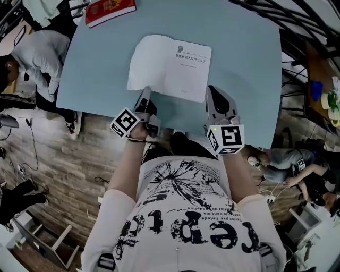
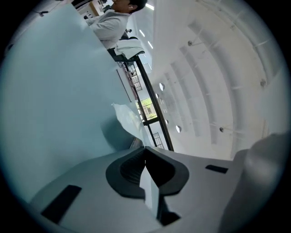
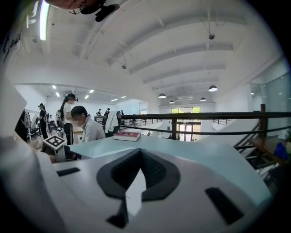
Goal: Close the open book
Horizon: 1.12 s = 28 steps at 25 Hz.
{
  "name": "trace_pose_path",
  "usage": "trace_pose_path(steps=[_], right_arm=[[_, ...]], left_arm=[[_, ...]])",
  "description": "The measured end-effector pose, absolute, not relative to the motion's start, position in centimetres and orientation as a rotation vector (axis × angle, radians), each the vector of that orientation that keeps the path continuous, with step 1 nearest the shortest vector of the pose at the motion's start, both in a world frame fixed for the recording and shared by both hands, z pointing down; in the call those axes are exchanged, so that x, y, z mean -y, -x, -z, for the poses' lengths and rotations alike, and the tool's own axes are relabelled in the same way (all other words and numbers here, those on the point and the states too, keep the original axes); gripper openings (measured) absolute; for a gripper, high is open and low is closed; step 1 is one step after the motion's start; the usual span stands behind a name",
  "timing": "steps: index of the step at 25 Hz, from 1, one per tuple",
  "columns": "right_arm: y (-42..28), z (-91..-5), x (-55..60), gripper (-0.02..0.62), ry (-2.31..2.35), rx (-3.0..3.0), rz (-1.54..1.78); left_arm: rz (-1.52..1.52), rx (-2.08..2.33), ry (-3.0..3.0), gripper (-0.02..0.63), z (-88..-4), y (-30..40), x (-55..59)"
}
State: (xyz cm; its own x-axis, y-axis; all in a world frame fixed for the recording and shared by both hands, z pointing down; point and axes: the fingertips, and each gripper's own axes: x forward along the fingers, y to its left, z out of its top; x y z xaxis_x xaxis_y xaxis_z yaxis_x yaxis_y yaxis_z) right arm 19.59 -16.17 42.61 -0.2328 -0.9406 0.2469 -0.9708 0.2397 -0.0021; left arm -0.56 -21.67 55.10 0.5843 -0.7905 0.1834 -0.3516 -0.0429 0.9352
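An open white book [image 1: 175,66] lies on the light blue table [image 1: 244,64], its right page printed with a few lines. My left gripper [image 1: 145,93] is at the near edge of the left page, rolled onto its side. In the left gripper view its jaws [image 2: 144,148] are shut on a thin white page [image 2: 128,119], which curls up beyond the tips. My right gripper [image 1: 212,90] rests by the book's near right corner. Seen from its own camera, the right gripper [image 3: 140,151] is shut with nothing between its jaws.
A closed red book [image 1: 109,10] lies at the table's far left corner, also visible as the red book [image 3: 127,135] in the right gripper view. A seated person [image 1: 37,58] is left of the table. A black railing [image 3: 204,117] runs behind the table.
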Motion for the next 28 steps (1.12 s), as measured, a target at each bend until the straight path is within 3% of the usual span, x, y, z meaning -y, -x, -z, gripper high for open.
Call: trace_pose_path(steps=[15, 28], right_arm=[[-21.9, -43.0, 12.9, 0.008, -1.952, 2.239, -0.256], [-24.4, -43.4, 11.2, 0.008, -2.0, 2.176, -0.267]], left_arm=[[-0.11, 0.977, -2.173, 0.018, -53.5, -5.8, 19.1], [-0.584, 0.847, -2.401, 0.019, -57.4, -11.8, 16.9]])
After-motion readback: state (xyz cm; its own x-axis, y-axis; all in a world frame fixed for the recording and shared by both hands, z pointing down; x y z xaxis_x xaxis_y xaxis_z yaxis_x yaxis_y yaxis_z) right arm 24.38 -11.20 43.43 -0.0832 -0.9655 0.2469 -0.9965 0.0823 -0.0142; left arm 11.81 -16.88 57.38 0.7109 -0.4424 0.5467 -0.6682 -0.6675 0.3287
